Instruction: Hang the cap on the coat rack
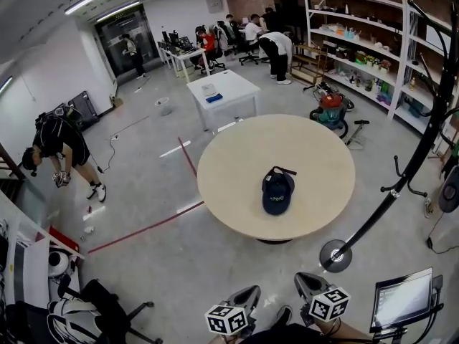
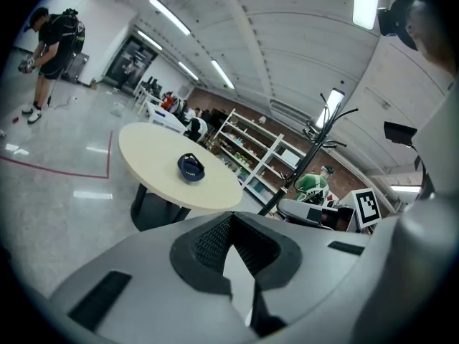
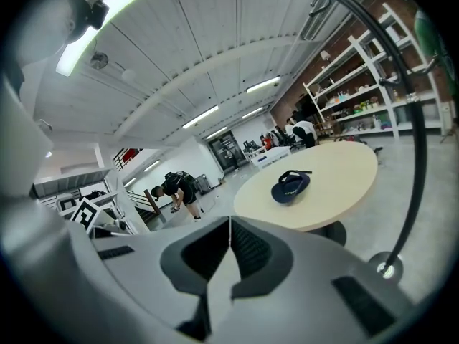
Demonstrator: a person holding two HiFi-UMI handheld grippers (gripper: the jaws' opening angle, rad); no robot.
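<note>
**Approach to Cap: Both Grippers Clenched, Empty**

The left gripper and the right gripper have their jaws pressed together with nothing between them. The cap lies on the round table, ahead of both grippers and well apart from them. Neither gripper is clearly nearer. The cap's long axis runs roughly away from the grippers. The coat rack stands right of the right gripper, which probably suits that hand. No container is involved.

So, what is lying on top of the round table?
Only a dark blue cap lies on the round table, roughly at its middle. Nothing else shows on the tabletop. Whatever the cap itself covers cannot be seen.
</note>
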